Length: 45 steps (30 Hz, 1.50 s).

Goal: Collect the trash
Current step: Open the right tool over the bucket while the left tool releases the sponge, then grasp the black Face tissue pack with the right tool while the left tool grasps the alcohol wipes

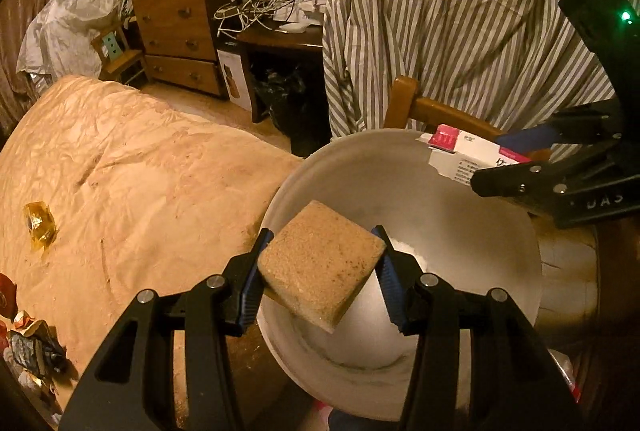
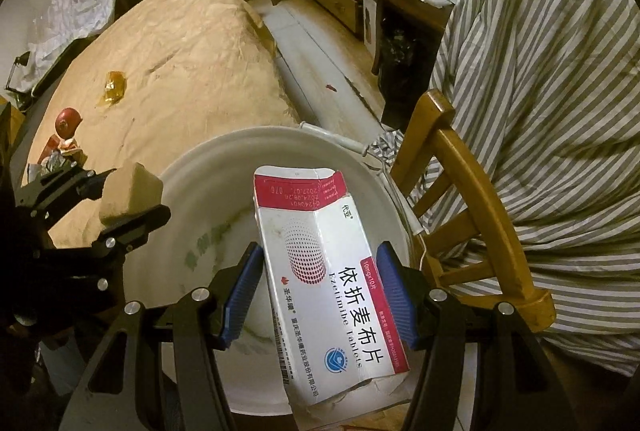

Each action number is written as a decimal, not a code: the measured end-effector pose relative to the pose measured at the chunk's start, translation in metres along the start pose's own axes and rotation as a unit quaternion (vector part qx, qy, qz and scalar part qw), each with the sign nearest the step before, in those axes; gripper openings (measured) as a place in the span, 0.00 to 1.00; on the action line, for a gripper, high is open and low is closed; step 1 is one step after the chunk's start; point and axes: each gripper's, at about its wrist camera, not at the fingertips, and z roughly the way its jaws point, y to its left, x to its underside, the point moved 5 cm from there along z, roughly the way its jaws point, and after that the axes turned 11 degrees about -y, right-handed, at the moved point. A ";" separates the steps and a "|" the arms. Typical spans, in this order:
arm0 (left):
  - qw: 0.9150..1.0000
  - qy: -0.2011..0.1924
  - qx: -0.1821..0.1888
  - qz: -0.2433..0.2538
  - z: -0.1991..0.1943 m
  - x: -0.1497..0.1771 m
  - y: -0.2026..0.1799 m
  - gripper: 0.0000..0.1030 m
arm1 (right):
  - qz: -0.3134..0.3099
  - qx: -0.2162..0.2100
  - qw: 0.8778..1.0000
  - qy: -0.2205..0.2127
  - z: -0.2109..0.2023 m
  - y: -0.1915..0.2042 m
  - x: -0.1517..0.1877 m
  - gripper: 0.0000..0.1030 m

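Observation:
My left gripper (image 1: 322,273) is shut on a tan square sponge (image 1: 322,263) and holds it over the open white bucket (image 1: 500,207). My right gripper (image 2: 320,291) is shut on a white and red tablet box (image 2: 328,271) and holds it over the same bucket (image 2: 200,191). Each gripper shows in the other's view: the right one (image 1: 560,183) at the bucket's far rim with the box (image 1: 460,155), the left one (image 2: 120,211) at the bucket's left rim with the sponge (image 2: 130,191). The bucket looks empty inside.
A tan-covered bed (image 1: 140,171) lies left of the bucket, with an amber wrapper (image 1: 39,225) and a pile of wrappers (image 1: 28,347) on it. A wooden chair (image 2: 472,191) draped with a striped shirt (image 2: 540,91) stands right. A dresser (image 1: 176,19) and cable-strewn desk (image 1: 280,31) stand behind.

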 end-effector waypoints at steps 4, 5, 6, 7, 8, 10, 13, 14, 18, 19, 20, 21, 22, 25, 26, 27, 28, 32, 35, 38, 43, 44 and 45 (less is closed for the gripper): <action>1.000 -0.005 0.001 0.003 -0.002 -0.002 -0.003 0.64 | 0.000 -0.004 1.000 -0.001 -0.001 0.002 -0.001 0.61; 1.000 -0.009 -0.004 0.006 -0.003 -0.002 -0.003 0.72 | 0.002 -0.007 1.000 -0.004 -0.002 0.002 -0.001 0.62; 1.000 -0.012 -0.007 0.008 -0.004 -0.002 -0.002 0.74 | 0.005 -0.010 1.000 -0.005 -0.003 0.002 -0.001 0.62; 1.000 -0.012 -0.007 0.007 -0.006 -0.002 -0.002 0.75 | 0.007 -0.011 1.000 -0.010 -0.006 0.002 -0.003 0.63; 1.000 -0.012 -0.006 0.005 -0.006 -0.002 -0.001 0.75 | 0.009 -0.013 1.000 -0.012 -0.007 0.002 -0.003 0.63; 1.000 -0.014 -0.010 0.004 -0.008 -0.002 0.001 0.76 | 0.014 -0.016 1.000 -0.019 -0.011 0.001 -0.005 0.63; 1.000 -0.014 -0.011 0.001 -0.010 -0.001 0.004 0.76 | 0.017 -0.017 0.999 -0.025 -0.015 0.000 -0.006 0.63; 1.000 -0.015 -0.011 0.000 -0.011 0.000 0.005 0.76 | 0.019 -0.018 0.999 -0.027 -0.016 -0.001 -0.007 0.63; 1.000 -0.018 -0.013 -0.009 -0.016 0.002 0.010 0.76 | 0.023 -0.023 0.999 -0.038 -0.022 0.002 -0.007 0.63; 1.000 -0.020 -0.012 -0.012 -0.019 0.003 0.012 0.76 | 0.022 -0.025 0.999 -0.043 -0.025 0.005 -0.006 0.63; 1.000 -0.022 -0.014 -0.015 -0.022 0.005 0.015 0.76 | 0.019 -0.027 0.998 -0.052 -0.030 0.009 -0.006 0.63; 0.999 -0.025 -0.015 -0.019 -0.027 0.007 0.019 0.76 | 0.016 -0.030 0.997 -0.063 -0.035 0.014 -0.007 0.63; 0.999 -0.031 -0.018 -0.023 -0.035 0.011 0.024 0.76 | 0.012 -0.036 0.996 -0.077 -0.041 0.021 -0.007 0.63; 0.998 -0.049 -0.037 -0.031 -0.058 0.026 0.044 0.76 | -0.014 -0.061 0.989 -0.132 -0.063 0.054 -0.003 0.63; 0.997 -0.054 -0.048 -0.040 -0.068 0.035 0.057 0.76 | -0.022 -0.070 0.987 -0.144 -0.068 0.065 -0.001 0.64; 0.995 -0.059 -0.059 -0.051 -0.077 0.044 0.071 0.76 | -0.031 -0.080 0.984 -0.157 -0.072 0.079 0.000 0.64; 0.994 -0.061 -0.069 -0.060 -0.084 0.053 0.085 0.76 | -0.043 -0.096 0.980 -0.170 -0.075 0.099 0.003 0.65; 0.982 -0.059 -0.141 -0.112 -0.120 0.105 0.162 0.76 | -0.086 -0.155 0.965 -0.191 -0.066 0.176 0.014 0.68; 0.968 -0.063 -0.187 -0.158 -0.152 0.139 0.214 0.76 | -0.115 -0.188 0.958 -0.186 -0.050 0.231 0.020 0.71; 0.944 -0.088 -0.246 -0.200 -0.196 0.172 0.260 0.76 | -0.121 -0.219 0.954 -0.166 -0.026 0.279 0.027 0.72; 0.896 -0.126 -0.338 -0.259 -0.239 0.215 0.312 0.87 | -0.145 -0.235 0.949 -0.151 0.003 0.337 0.034 0.74; 0.891 -0.125 -0.342 -0.270 -0.237 0.222 0.323 0.87 | -0.156 -0.240 0.947 -0.149 0.009 0.350 0.035 0.74; 0.890 -0.123 -0.343 -0.273 -0.236 0.225 0.329 0.87 | -0.163 -0.243 0.945 -0.148 0.013 0.356 0.035 0.74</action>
